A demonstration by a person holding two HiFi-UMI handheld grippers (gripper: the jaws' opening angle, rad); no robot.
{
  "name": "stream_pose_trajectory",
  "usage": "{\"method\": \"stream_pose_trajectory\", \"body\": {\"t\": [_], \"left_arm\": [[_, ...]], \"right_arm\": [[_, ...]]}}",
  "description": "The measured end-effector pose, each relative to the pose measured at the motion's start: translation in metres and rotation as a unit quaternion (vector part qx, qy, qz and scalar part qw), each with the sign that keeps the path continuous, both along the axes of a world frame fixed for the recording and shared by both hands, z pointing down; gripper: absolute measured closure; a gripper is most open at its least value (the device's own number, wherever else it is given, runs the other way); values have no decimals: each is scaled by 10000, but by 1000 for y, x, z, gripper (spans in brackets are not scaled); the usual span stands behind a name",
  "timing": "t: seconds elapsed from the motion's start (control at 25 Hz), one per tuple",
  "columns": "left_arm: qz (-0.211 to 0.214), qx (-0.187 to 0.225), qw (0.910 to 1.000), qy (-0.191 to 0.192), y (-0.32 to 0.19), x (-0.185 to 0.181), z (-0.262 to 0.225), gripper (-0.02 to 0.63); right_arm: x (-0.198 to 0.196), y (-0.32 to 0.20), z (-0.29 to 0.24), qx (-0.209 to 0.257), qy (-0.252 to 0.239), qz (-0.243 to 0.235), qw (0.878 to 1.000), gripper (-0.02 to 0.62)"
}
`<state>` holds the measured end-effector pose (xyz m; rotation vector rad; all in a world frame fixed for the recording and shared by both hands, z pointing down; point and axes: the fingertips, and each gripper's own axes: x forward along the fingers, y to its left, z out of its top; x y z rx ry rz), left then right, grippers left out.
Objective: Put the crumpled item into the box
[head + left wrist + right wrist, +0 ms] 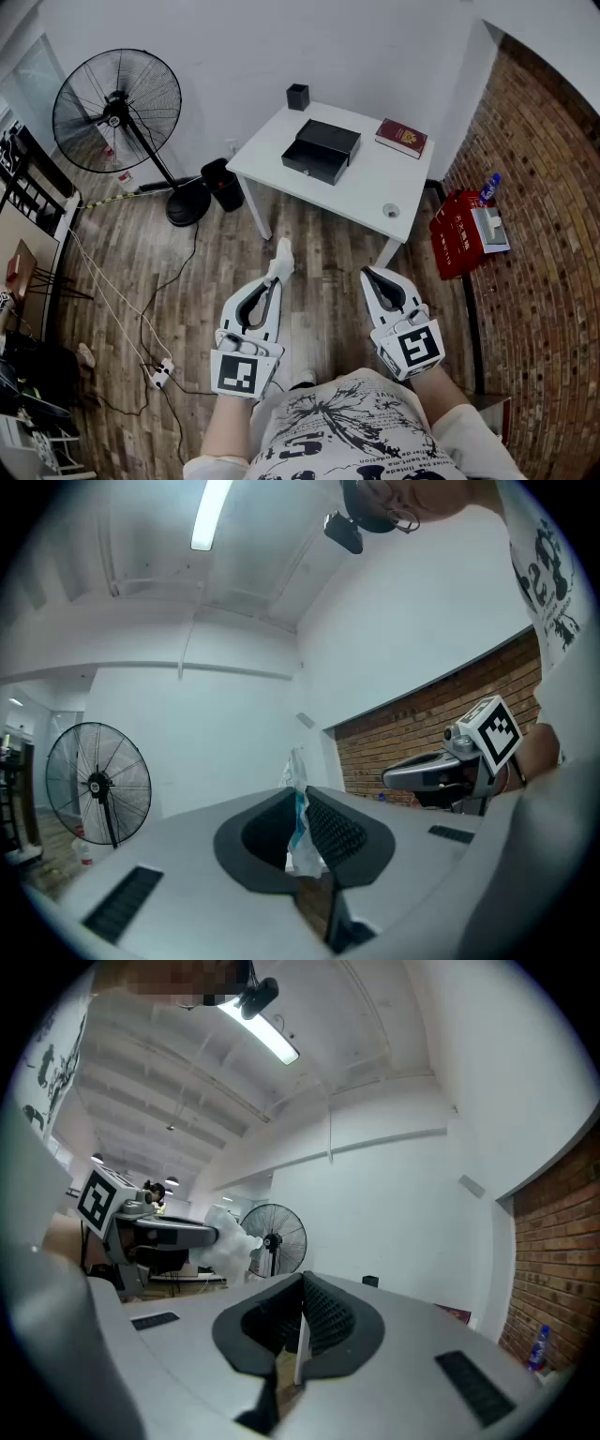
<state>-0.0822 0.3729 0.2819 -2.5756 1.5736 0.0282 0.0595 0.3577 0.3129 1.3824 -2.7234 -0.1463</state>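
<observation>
Low in the middle of the head view, we hold the left gripper (279, 269) with its jaws clamped on the crumpled white paper-like item (282, 253). The item sticks out past the tips, above the wooden plank floor (216, 246). Just to the right, our right gripper (369, 275) has its jaws pressed together with nothing between them. Well apart from both, in the upper middle of the frame, the black rectangular box (322, 150) sits on the white square table (375, 185). A dark red book (401, 138) and a small black cup (298, 97) stand near it. At upper left stands a black pedestal fan (117, 111).
</observation>
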Motion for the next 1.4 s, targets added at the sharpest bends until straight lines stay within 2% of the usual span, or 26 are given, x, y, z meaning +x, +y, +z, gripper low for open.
{"method": "stream_pose_trajectory", "body": {"t": [0.36,0.6,0.92,1.16,1.4], "left_arm": [[34,-80,10000,-13,-9,-19,9,568],[214,-110,9997,-16,-25,-50,19,568],[322,-168,9993,-1,-59,-90,32,568],[266,-198,9994,-5,-104,-92,40,568],[50,-161,9998,-139,-183,-84,39,568]], "right_arm": [[-20,-8,7,-98,-12,-5,10000,583],[-57,-17,12,-214,-359,-106,9991,581],[-96,-40,34,-339,-72,18,9994,581],[-102,-90,40,-357,0,-56,9993,581],[-95,-181,42,-339,-114,-259,9990,581]]}}
